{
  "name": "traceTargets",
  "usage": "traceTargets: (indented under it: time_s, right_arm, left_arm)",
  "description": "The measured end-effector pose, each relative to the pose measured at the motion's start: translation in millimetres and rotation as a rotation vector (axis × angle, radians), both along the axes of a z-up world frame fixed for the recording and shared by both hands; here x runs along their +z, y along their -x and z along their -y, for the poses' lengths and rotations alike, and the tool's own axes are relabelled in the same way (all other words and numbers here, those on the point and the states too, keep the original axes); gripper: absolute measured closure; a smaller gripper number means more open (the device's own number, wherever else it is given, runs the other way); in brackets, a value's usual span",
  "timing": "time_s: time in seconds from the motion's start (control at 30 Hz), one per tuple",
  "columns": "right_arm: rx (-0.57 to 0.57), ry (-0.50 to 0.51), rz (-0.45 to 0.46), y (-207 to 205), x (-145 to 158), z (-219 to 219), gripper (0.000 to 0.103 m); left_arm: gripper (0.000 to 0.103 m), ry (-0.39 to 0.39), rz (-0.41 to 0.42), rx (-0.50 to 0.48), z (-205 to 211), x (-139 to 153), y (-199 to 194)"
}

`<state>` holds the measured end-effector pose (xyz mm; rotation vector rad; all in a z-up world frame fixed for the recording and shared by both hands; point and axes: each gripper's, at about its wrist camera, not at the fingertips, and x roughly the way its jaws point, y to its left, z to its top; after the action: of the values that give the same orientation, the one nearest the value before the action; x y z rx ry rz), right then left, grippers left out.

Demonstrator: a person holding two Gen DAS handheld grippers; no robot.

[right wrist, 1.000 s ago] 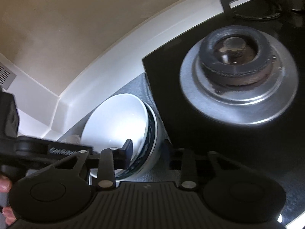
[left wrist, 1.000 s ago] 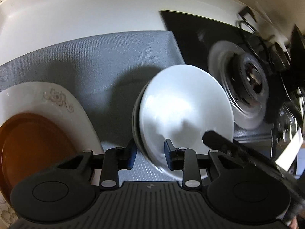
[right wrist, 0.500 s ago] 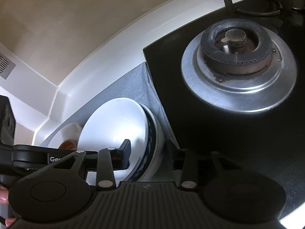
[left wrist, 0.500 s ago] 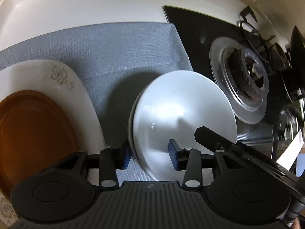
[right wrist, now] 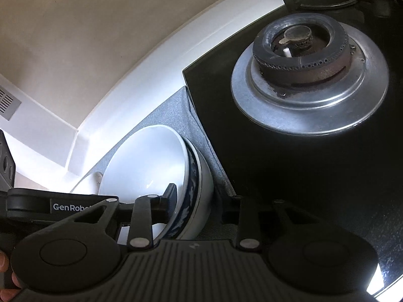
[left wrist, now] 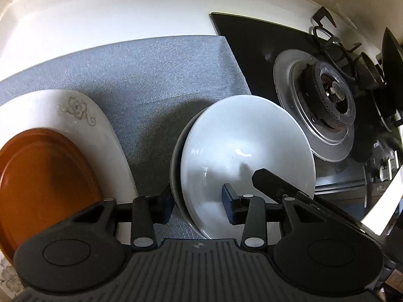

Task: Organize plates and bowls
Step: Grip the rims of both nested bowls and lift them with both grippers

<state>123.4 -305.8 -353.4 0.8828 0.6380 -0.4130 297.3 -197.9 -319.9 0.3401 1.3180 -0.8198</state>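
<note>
A white bowl [left wrist: 246, 151] is nested in a blue-patterned bowl [right wrist: 199, 183] on the grey mat [left wrist: 151, 80]. My left gripper [left wrist: 199, 207] is open and straddles the near-left rim of the stack, one finger outside, one inside the white bowl. My right gripper [right wrist: 196, 201] is open and straddles the stack's right rim, its left finger inside the white bowl; that finger shows in the left wrist view [left wrist: 272, 183]. An orange plate [left wrist: 42, 183] lies on a white flowered plate [left wrist: 83, 115] at the left.
A black glass hob [right wrist: 277, 163] with a steel burner [right wrist: 309, 75] lies right beside the bowls. Pan supports [left wrist: 335, 42] stand further back. A white counter upstand [left wrist: 113, 15] and beige wall run behind the mat.
The left gripper's jaws have opened wider around the bowl rim and the bowl stack has shifted slightly right in its view. The right gripper has stayed astride the rim.
</note>
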Motion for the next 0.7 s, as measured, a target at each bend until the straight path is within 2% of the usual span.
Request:
traceTargets:
  time_s: [0.2, 0.37, 0.43, 0.7]
  right_arm:
    - [-0.041, -0.035, 0.005, 14, 9, -1, 0.070]
    - [-0.059, -0.013, 0.020, 29, 33, -6, 0.070]
    - [-0.068, -0.024, 0.030, 34, 43, -8, 0.070]
    - [-0.021, -0.028, 0.070, 30, 73, -34, 0.070]
  left_arm:
    - [0.061, -0.019, 0.022, -0.007, 2, 17, 16]
    - [0.061, 0.005, 0.028, -0.019, -1, 41, 26]
    - [0.061, -0.008, 0.037, -0.020, -4, 52, 31]
    - [0.060, -0.016, 0.087, 0.011, -41, 91, 32]
